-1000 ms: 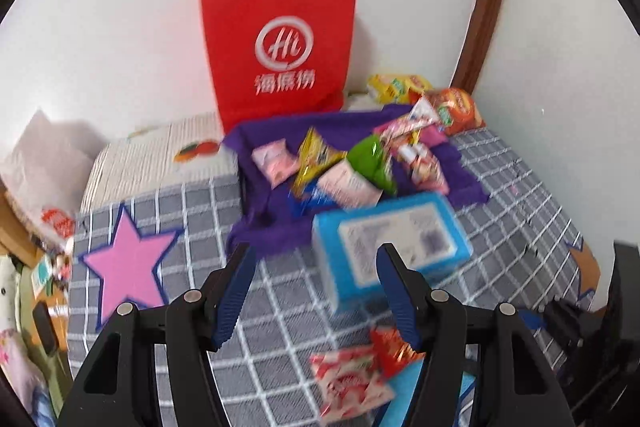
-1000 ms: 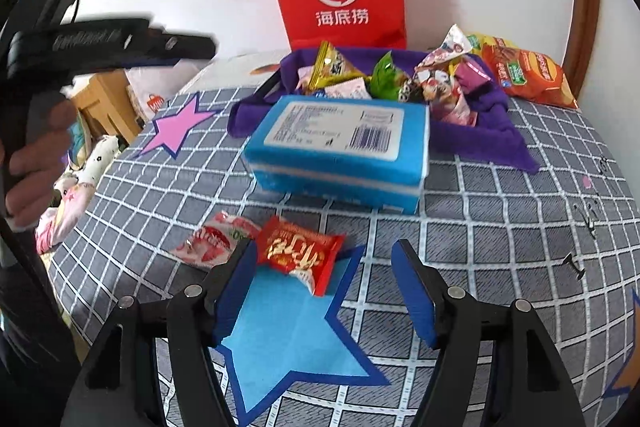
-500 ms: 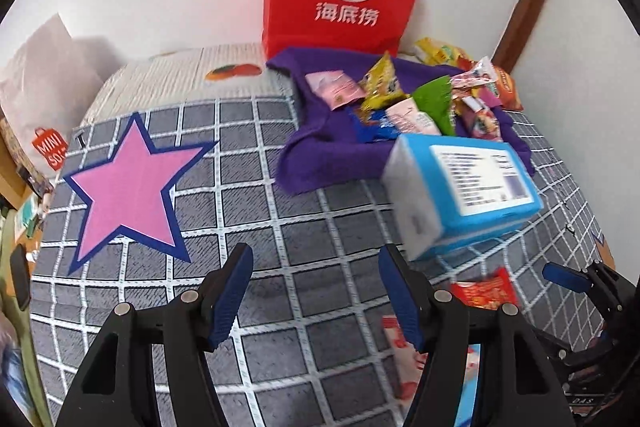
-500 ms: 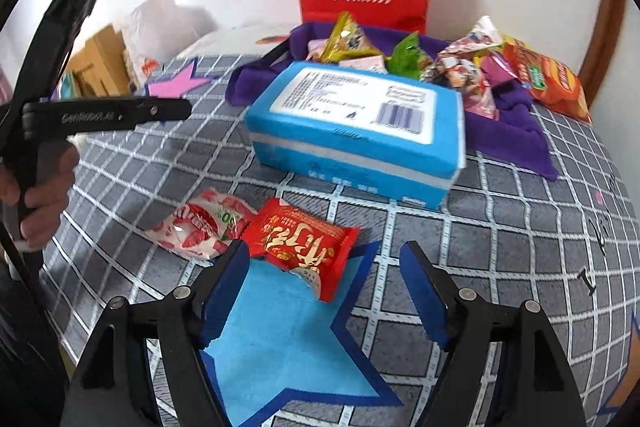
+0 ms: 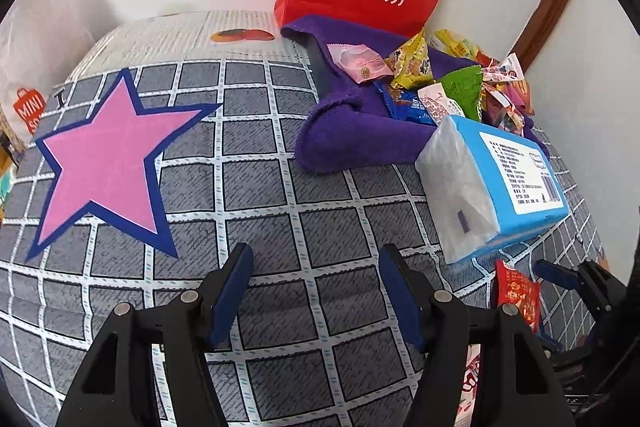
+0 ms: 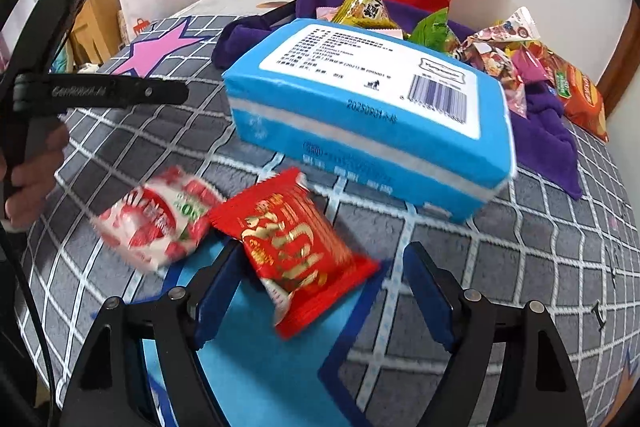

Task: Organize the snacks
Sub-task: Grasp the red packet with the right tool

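Over the bed's (image 6: 540, 267) blue star patch near its front edge, the right tool (image 6: 320, 283), jaws just widened, straddles the red snack packet (image 6: 292, 247), best centred before squeezing; the left tool (image 5: 316, 291) hovers half-open, empty.

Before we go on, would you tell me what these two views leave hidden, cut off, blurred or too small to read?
- White-and-red packet: blurred in the right wrist view; the left wrist view shows only a sliver behind the left tool's finger.
- Blue pack: label print too small in both views.
- Snacks on the purple cloth: partly hidden behind the pack in the right wrist view.
- Blue star: covered by the right tool and the red packet.
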`<act>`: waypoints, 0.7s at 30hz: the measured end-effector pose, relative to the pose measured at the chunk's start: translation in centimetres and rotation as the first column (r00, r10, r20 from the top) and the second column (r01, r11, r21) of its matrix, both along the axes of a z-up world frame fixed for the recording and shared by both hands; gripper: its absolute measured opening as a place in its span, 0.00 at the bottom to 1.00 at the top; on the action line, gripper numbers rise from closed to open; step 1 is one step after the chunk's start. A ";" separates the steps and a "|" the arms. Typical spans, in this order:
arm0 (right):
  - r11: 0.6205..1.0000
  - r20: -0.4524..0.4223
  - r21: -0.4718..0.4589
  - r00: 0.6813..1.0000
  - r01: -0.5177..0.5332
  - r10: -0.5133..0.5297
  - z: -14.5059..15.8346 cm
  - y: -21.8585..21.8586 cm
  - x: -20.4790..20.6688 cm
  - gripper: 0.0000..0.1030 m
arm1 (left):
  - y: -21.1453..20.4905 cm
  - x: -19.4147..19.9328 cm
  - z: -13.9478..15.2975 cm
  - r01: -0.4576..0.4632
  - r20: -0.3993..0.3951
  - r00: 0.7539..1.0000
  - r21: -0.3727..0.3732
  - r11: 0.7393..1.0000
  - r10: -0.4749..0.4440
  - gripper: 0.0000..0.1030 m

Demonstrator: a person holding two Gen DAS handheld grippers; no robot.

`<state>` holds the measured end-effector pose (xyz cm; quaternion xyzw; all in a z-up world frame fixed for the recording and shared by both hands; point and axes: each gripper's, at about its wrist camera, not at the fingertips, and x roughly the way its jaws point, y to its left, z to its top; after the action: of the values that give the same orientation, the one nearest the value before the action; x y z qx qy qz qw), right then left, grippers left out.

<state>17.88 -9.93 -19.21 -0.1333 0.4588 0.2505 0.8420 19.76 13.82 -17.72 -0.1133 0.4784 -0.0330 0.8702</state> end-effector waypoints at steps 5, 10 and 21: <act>0.999 0.009 0.036 1.000 0.006 -0.006 -0.3 0.2 0.5 0.79 | 0.7 -0.1 -0.1 -0.027 0.020 0.999 -0.021 0.999 0.028 0.61; 0.999 0.061 0.051 0.998 -0.020 0.016 -0.1 0.4 -0.2 0.41 | -0.1 -0.1 -0.3 -0.024 0.040 0.999 0.058 0.998 0.021 0.61; 0.978 0.083 0.066 0.976 0.198 -0.203 -0.2 -8.0 -0.7 0.41 | -1.8 -0.2 -0.8 -0.017 0.056 0.998 0.193 0.981 0.007 0.62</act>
<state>17.17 -17.90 -19.39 -0.0733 0.4243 0.1710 0.8862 19.52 12.05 -18.54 -0.0299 0.4545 0.0159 0.8901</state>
